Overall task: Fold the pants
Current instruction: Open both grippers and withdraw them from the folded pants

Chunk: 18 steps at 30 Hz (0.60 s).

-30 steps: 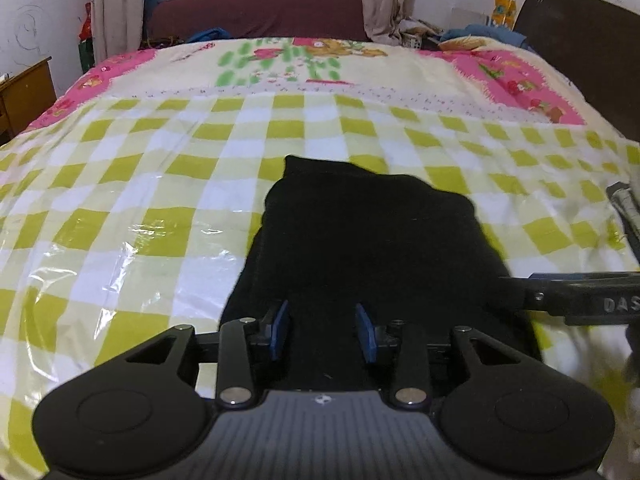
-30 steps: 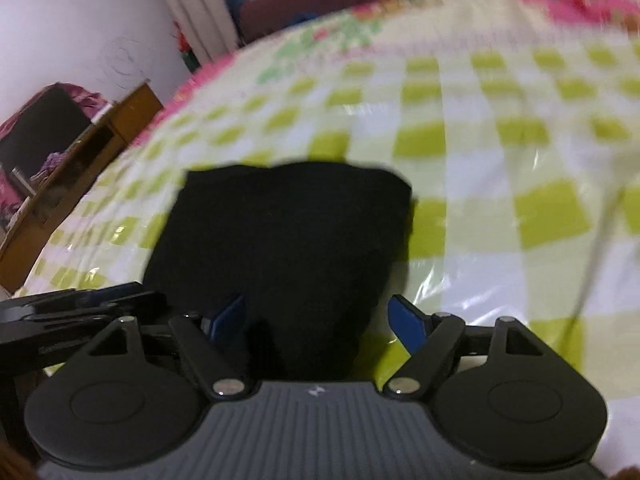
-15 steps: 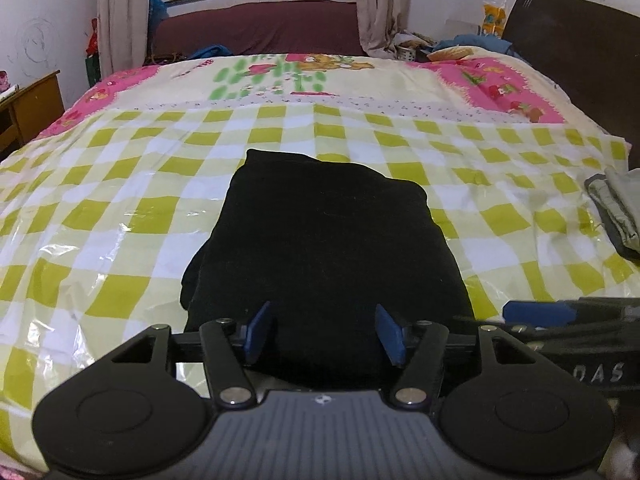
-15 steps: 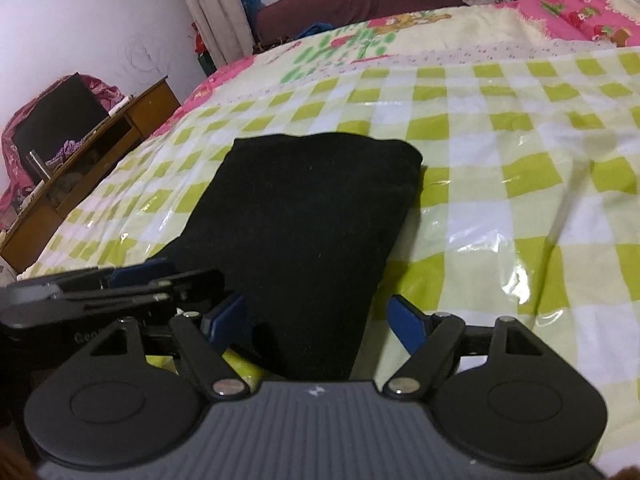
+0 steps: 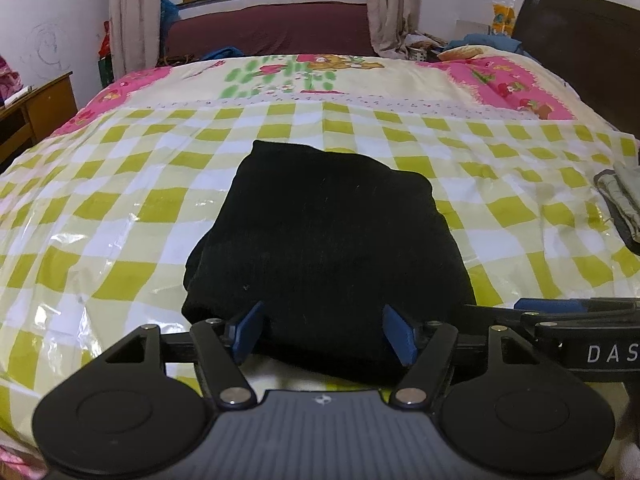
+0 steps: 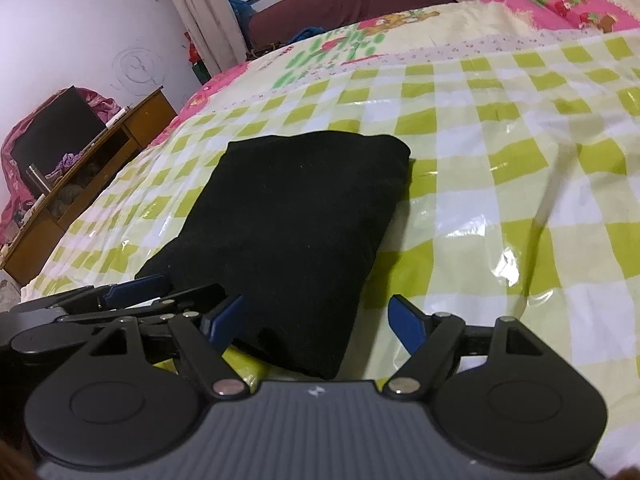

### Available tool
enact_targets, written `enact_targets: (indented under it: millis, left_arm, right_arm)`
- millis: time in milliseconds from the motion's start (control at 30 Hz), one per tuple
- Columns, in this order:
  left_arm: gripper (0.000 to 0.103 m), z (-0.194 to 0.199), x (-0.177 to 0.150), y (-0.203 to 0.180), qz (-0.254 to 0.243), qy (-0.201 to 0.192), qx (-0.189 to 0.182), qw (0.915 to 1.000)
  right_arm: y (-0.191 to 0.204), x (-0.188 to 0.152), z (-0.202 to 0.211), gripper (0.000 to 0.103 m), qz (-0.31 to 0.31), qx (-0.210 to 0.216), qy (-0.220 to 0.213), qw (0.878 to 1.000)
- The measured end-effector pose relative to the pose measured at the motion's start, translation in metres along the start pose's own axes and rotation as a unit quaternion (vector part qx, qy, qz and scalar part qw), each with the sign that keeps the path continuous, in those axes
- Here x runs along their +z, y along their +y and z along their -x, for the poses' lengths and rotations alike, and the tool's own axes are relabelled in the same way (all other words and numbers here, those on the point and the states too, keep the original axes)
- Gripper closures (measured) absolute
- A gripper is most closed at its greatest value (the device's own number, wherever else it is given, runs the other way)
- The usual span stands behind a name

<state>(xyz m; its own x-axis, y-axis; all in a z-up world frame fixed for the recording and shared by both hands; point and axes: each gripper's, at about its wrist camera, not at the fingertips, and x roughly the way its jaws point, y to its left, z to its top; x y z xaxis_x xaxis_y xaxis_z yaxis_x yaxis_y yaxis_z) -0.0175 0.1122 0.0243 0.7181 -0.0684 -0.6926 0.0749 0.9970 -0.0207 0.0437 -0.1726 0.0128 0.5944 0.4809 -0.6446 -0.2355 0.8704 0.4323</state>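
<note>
Both tools, left [image 5: 323, 334] and right [image 6: 317, 325], now wider apart, empty, seemingly just behind folded pants [image 5: 328, 240].

The near edge of the folded black fabric pants [image 5: 328, 248] is hidden behind the left gripper [image 5: 326, 334] body, so how its layers lie there cannot be told. At the bed's right edge, a grey folded garment [image 5: 624, 204] is cut off by the frame. The right gripper [image 6: 316, 324] view hides the pants' near left corner behind the other tool's blue-padded fingers [image 6: 136, 286].
</note>
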Motion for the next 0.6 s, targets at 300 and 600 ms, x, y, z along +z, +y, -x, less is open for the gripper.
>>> enact_targets:
  millis: [300, 600]
  left_arm:
    - [0.000, -0.006, -0.009, -0.002, 0.012, 0.012, 0.053, 0.9984]
    - [0.000, -0.008, -0.015, -0.002, -0.001, 0.018, 0.075, 0.9970]
  right_arm:
    - [-0.006, -0.008, -0.005, 0.024, -0.003, -0.008, 0.010, 1.000]
    - [-0.007, -0.013, -0.010, 0.024, -0.003, -0.008, 0.019, 1.000]
